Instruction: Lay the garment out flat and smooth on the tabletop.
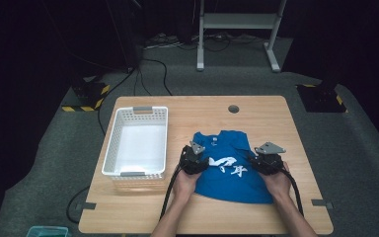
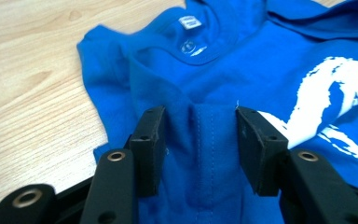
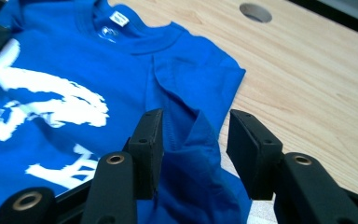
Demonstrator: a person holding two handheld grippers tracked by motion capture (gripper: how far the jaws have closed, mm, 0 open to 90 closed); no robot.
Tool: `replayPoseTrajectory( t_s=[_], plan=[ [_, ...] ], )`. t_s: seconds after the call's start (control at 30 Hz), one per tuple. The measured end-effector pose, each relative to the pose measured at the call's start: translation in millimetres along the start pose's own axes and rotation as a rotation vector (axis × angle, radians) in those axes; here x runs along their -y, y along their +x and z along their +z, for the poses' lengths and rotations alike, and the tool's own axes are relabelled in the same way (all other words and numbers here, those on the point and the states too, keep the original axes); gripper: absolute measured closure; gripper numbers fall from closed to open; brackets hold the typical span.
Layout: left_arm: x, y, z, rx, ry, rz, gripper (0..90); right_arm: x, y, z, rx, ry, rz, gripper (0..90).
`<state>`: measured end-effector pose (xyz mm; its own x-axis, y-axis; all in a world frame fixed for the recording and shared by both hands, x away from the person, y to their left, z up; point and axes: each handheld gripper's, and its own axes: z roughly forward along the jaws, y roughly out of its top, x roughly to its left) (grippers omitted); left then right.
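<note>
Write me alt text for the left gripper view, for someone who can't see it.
The left gripper has its two black jaws standing apart astride a raised, stitched fold of a blue T-shirt lying on a light wooden table. The shirt's neck label sits above the jaws, and white print shows at right.

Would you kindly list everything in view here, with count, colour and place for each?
T-shirt: one, blue with white print, flat on the near right half of the table, neck label facing up.
Basket: one, white, slotted walls, on the table's left side, left of the T-shirt.
Table: one, light wood, with a round hole near its far edge.
Frame: one, grey metal, on the floor beyond the table.
Cables: several, black, on the floor behind the table.
Container: one, teal, at the bottom left on the floor.
Left tongs: black, open, astride a sleeve fold.
Right tongs: black, open, around the opposite sleeve edge.
Forearms: two, entering from below.
</note>
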<state>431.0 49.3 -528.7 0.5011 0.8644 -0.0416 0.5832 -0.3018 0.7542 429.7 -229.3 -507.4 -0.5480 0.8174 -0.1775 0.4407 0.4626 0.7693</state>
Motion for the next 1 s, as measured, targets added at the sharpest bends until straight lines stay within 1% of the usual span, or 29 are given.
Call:
replayPoseTrajectory(
  t_s=[0.03,0.1,0.13,0.17,0.2,0.23,0.27,0.3,0.33,0.37,0.4,0.43,0.53,0.6,0.63,0.67,0.7,0.73,0.77,0.8,0.87,1.0],
  plan=[
    [0.0,0.0,0.0,0.000,0.000,0.000,54.7,0.0,0.0,0.0,0.000,0.000,0.000,56.0],
    [1.0,0.8,1.3,0.001,-0.007,-0.003,54.8,1.0,-1.9,6.1,-0.010,0.021,0.008,57.5],
    [3.5,-0.7,2.5,-0.007,-0.019,0.010,54.8,2.5,-2.2,11.2,-0.023,0.039,0.007,61.3],
    [3.5,-0.7,2.5,-0.007,-0.019,0.010,54.7,2.5,-2.2,11.2,-0.023,0.039,0.007,61.3],
    [5.4,-2.1,3.1,-0.016,-0.030,0.023,54.7,3.5,-2.0,13.6,-0.030,0.050,0.009,64.1],
    [7.8,-3.6,3.7,-0.029,-0.042,0.049,54.7,4.4,-2.0,16.0,-0.039,0.061,0.007,66.9],
    [9.9,-6.9,4.2,-0.054,-0.050,0.081,54.7,6.5,-2.0,19.8,-0.053,0.080,0.007,73.6],
    [9.9,-6.9,4.2,-0.054,-0.050,0.081,54.6,6.5,-2.0,19.8,-0.053,0.080,0.007,73.6],
    [9.8,-9.6,4.9,-0.069,-0.047,0.102,54.5,7.4,-2.5,21.2,-0.063,0.082,0.007,80.5],
    [9.8,-10.5,5.0,-0.074,-0.044,0.110,54.3,7.6,-2.7,21.3,-0.065,0.081,0.006,84.2],
    [9.8,-10.5,5.0,-0.074,-0.044,0.110,54.2,7.6,-2.7,21.3,-0.065,0.081,0.006,84.2],
    [9.8,-11.3,5.3,-0.078,-0.045,0.115,54.2,7.7,-3.1,21.2,-0.066,0.077,0.005,86.4],
    [9.9,-11.9,5.3,-0.081,-0.043,0.122,53.8,8.4,-6.2,20.5,-0.059,0.064,0.016,87.6],
    [9.9,-12.3,5.4,-0.083,-0.043,0.127,53.2,9.8,-11.3,19.2,-0.053,0.065,0.032,87.8],
    [9.9,-12.6,5.3,-0.084,-0.042,0.129,53.1,11.0,-14.7,18.2,-0.053,0.062,0.043,87.7],
    [10.0,-12.8,5.3,-0.085,-0.043,0.131,52.8,13.9,-21.4,15.9,-0.045,0.053,0.069,87.8],
    [10.0,-13.0,5.3,-0.085,-0.043,0.132,52.8,13.9,-21.4,15.9,-0.045,0.053,0.069,87.8],
    [10.0,-13.0,5.3,-0.083,-0.043,0.133,52.0,16.7,-27.9,14.2,-0.037,0.046,0.094,87.8],
    [10.1,-13.1,5.3,-0.082,-0.044,0.133,52.0,16.7,-27.9,14.2,-0.037,0.046,0.094,87.8],
    [10.1,-13.3,5.3,-0.080,-0.044,0.134,51.2,17.8,-30.2,14.1,-0.032,0.043,0.105,87.8],
    [10.1,-13.4,5.2,-0.080,-0.044,0.134,50.7,20.4,-38.2,14.4,-0.016,0.038,0.126,87.8],
    [10.2,-13.2,5.2,-0.078,-0.044,0.134,50.3,26.1,-54.3,14.0,0.014,0.050,0.186,87.7]
  ],
)
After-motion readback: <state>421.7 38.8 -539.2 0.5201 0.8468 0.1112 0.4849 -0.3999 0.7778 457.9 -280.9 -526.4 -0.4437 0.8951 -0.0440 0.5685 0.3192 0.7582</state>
